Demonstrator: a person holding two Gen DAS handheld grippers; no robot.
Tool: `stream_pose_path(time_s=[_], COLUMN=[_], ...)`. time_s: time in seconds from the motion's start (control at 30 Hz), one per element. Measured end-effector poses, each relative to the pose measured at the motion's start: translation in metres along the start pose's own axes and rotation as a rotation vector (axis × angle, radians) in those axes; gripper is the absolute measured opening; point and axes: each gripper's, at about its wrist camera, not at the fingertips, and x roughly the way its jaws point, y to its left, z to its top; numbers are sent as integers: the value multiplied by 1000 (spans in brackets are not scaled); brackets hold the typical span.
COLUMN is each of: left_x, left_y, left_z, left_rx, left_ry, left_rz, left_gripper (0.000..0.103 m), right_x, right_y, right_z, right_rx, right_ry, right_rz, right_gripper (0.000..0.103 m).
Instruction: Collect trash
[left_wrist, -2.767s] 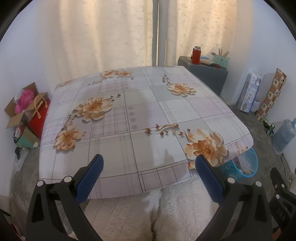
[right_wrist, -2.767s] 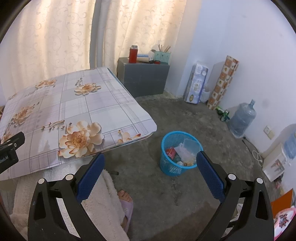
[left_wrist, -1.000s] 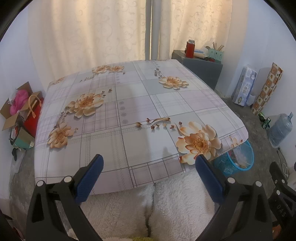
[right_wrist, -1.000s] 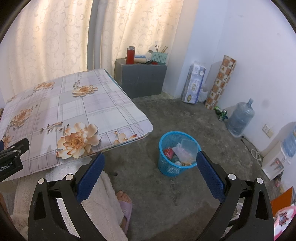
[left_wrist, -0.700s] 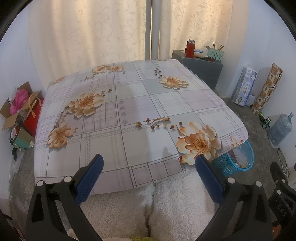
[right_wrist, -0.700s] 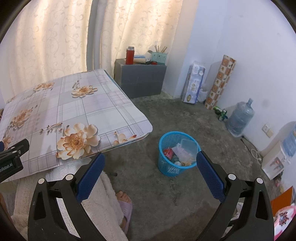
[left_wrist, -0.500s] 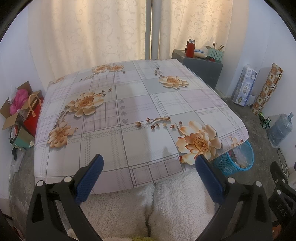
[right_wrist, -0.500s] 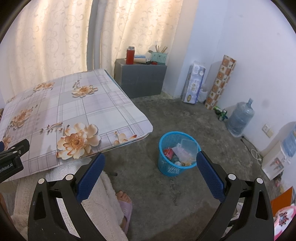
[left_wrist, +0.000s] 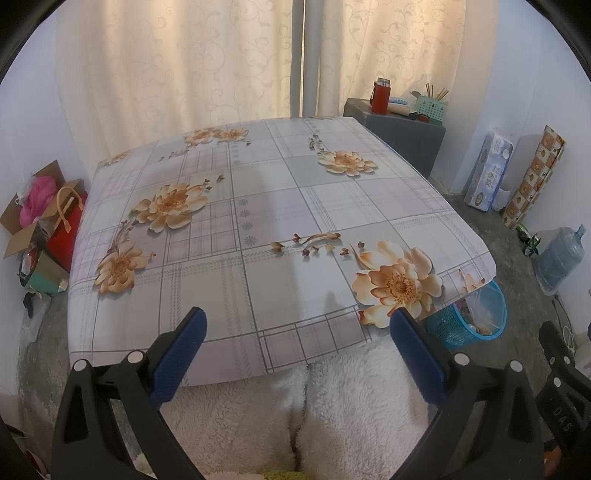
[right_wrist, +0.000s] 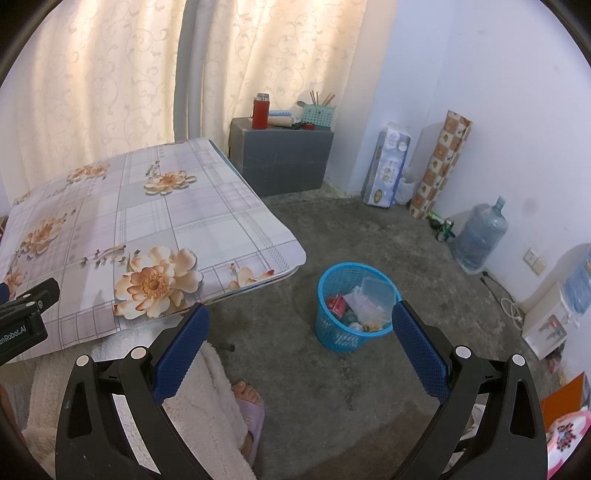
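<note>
Since a second ago nothing has shifted: my left gripper (left_wrist: 295, 350) and right gripper (right_wrist: 297, 338) hang released and empty, the table (left_wrist: 258, 206) shows no litter, and the blue basket (right_wrist: 334, 334) off its right corner holds the trash, so collection looks complete.

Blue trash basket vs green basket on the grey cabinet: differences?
The blue trash basket stands on the floor near the table corner; the green basket sits on the grey cabinet. The blue trash basket is round and holds trash, including a clear plastic container; the green basket looks boxy and holds upright sticks. Both have perforated plastic walls.
</note>
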Motion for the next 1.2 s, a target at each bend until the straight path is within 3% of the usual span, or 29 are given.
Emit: stream_pose_path(time_s=[1.2], left_x=[1], left_y=[3], left_z=[-2], left_rx=[-2], left_ry=[9], left_rz=[5], left_gripper=[97], right_x=[2], right_y=[1], right_z=[1], right_rx=[-2], right_ry=[-3], right_rz=[-1], right_gripper=[95])
